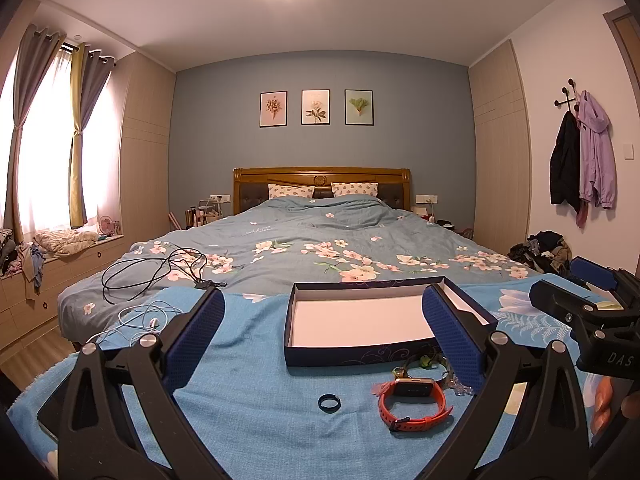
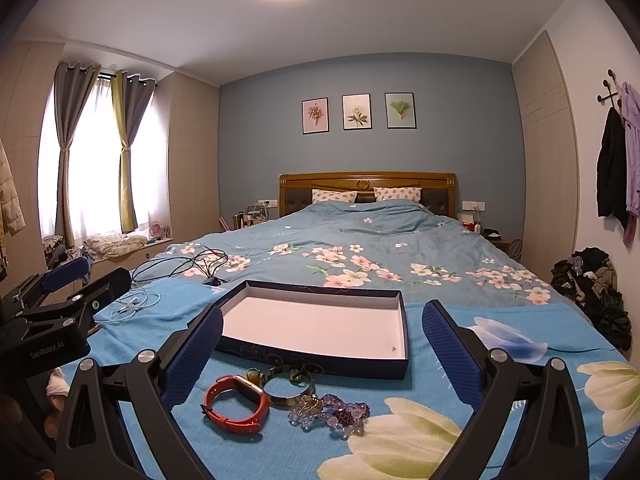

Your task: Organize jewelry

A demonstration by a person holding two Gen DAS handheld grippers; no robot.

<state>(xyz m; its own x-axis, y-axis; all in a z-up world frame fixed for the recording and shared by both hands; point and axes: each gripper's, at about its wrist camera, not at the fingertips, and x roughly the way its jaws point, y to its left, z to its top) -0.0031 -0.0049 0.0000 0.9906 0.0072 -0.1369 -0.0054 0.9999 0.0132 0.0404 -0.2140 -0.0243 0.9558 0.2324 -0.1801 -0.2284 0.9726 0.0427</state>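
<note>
On blue blanket (image 1: 248,360): empty box (image 1: 360,320), ring (image 1: 330,402), red watch (image 1: 416,402) nearby; left tool (image 1: 324,332), right tool (image 2: 322,340) both spread wide, holding nothing

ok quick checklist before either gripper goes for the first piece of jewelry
1. Box open, nothing big inside: ok; one tiny speck near its right corner.
2. Left gripper jaws apart, holding nothing: ok.
3. Right gripper jaws apart, holding nothing: ok.
4. Dark ring lying apart from the rest: ok.
5. Red watch free of the bangle: cannot tell, they look to touch.
6. Beaded bracelet untangled: not ok, bunched in a heap.
</note>
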